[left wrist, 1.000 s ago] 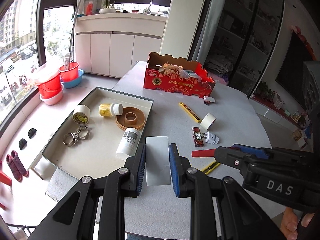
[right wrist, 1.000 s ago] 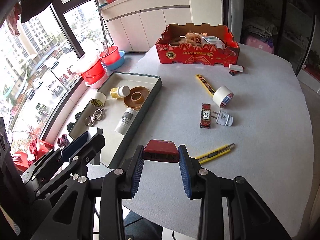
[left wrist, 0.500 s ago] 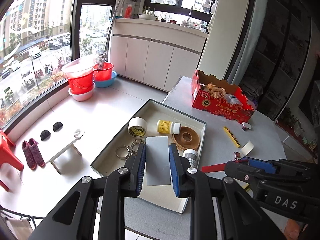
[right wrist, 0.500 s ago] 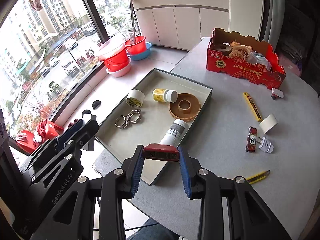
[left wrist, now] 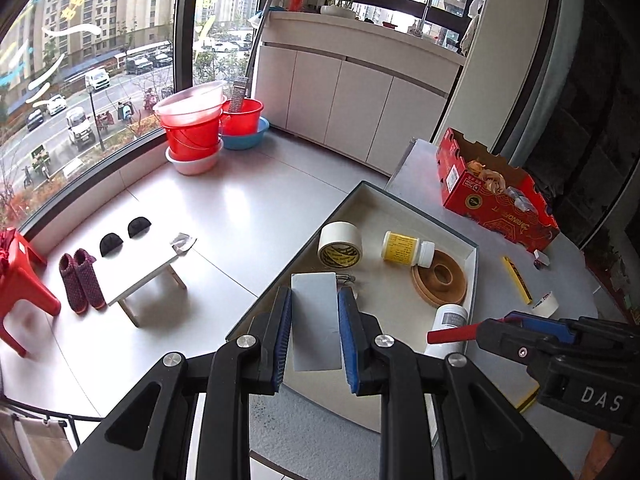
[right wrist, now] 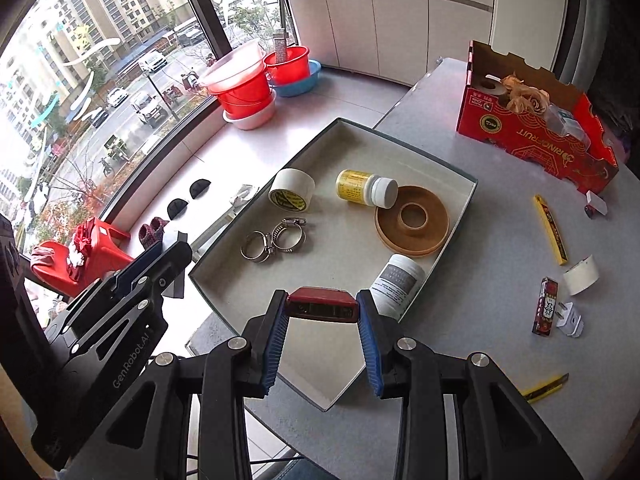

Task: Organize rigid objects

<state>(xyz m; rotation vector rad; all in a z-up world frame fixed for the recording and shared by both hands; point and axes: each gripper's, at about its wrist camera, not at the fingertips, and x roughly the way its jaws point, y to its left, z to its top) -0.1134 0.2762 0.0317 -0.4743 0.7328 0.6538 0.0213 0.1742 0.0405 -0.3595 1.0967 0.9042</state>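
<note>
Grey flat card (left wrist: 316,320) sits clamped upright in the left claw (left wrist: 314,336), above the near end of the shallow tray (right wrist: 472,196) on the table (right wrist: 500,240). Right claw (right wrist: 322,332) is clamped on a small red box (right wrist: 322,304), over the tray's near corner. Inside the tray lie a tape roll (right wrist: 291,190), yellow bottle (right wrist: 366,188), brown ring (right wrist: 412,220), white bottle (right wrist: 396,280) and two hose clamps (right wrist: 274,239). Loose on the table beside it: yellow utility knife (right wrist: 551,228), white plug (right wrist: 570,318).
</note>
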